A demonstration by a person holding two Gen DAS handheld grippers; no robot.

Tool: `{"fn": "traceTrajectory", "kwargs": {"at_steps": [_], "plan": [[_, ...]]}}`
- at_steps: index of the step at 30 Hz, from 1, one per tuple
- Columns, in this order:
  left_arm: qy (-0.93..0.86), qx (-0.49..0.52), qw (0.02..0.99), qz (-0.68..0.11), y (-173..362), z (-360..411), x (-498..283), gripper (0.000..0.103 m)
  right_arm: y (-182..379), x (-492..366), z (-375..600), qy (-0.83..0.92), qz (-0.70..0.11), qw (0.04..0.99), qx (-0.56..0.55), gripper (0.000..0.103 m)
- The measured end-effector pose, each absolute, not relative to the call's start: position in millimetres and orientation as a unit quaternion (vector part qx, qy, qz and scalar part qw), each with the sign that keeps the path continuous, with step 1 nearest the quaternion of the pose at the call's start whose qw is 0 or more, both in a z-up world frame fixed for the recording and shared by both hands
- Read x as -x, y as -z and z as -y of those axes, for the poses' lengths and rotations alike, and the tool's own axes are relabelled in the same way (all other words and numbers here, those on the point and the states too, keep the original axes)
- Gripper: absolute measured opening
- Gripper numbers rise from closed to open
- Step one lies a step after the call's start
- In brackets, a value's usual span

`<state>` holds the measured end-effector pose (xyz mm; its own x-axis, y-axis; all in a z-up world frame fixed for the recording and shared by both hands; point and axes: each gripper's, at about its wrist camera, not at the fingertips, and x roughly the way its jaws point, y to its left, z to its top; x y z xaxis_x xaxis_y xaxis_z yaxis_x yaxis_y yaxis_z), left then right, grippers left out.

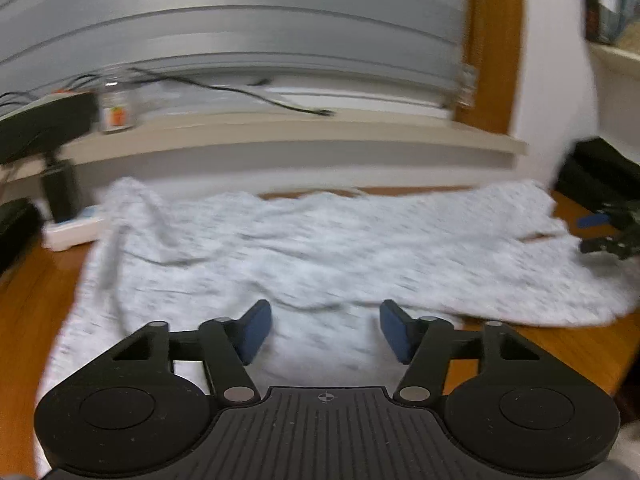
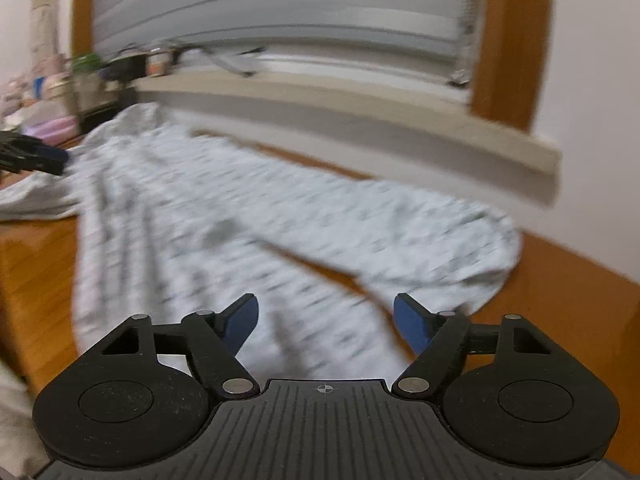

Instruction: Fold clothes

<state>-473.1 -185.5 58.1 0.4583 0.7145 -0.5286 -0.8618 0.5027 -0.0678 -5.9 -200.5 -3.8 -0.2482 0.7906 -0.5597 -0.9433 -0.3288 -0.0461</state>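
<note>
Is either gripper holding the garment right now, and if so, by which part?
Neither. The left gripper and right gripper both stand open above the light speckled garment, which lies spread on the wooden table; nothing is pinched between the pads.

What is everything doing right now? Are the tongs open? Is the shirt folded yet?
Left tongs: open, nothing between them.
Right tongs: open, nothing between them.
Garment: spread on the table, wrinkled, not neatly folded.
Table: partly covered by the garment.
Blind: down.
</note>
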Motion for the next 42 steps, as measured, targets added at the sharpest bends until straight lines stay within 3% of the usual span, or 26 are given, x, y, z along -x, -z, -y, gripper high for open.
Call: {"fn": "traceTrajectory", "kwargs": {"at_steps": [9,11,14,15,17,18,19,20,29,37,39,42], "plan": [[-0.440,0.134,0.844,-0.276,-30.2,200.3,414.3,0.060,0.9,50.2,236.2,-0.816,-0.162,0.497,0.246,0.069],[-0.445,0.133,0.842,-0.276,-26.2,198.0,415.1,0.054,1.8,59.0,240.2,-0.821,-0.161,0.486,0.251,0.069],[-0.451,0.130,0.840,-0.271,-25.3,195.3,419.9,0.028,6.1,69.0,242.8,-0.824,-0.158,0.475,0.264,0.065],[-0.450,0.130,0.841,-0.271,-27.1,195.9,422.5,0.013,8.2,70.5,242.7,-0.825,-0.161,0.471,0.267,0.061],[-0.444,0.131,0.844,-0.269,-31.4,197.4,428.2,0.005,12.9,73.7,241.6,-0.825,-0.161,0.465,0.277,0.042],[-0.442,0.132,0.846,-0.268,-33.6,198.2,431.0,0.004,14.2,73.8,241.5,-0.824,-0.158,0.467,0.279,0.038],[-0.439,0.132,0.847,-0.268,-35.7,199.0,433.9,0.004,15.0,73.5,241.1,-0.823,-0.156,0.469,0.280,0.026],[-0.436,0.131,0.850,-0.267,-40.2,201.4,436.6,0.003,13.6,71.4,239.5,-0.822,-0.160,0.470,0.278,0.005],[-0.429,0.087,0.860,-0.263,-116.6,258.1,490.7,0.002,-53.1,43.8,255.3,-0.833,-0.140,0.488,0.220,0.005],[-0.431,0.115,0.853,-0.270,-116.3,276.9,516.0,0.002,-53.3,45.1,254.5,-0.841,-0.157,0.459,0.237,0.007],[-0.428,0.121,0.855,-0.266,-114.8,278.2,517.6,0.002,-50.3,42.6,252.3,-0.840,-0.165,0.459,0.239,0.008],[-0.429,0.116,0.858,-0.258,-118.5,283.0,519.0,0.002,-48.7,37.0,249.8,-0.834,-0.173,0.468,0.235,0.020]]}}
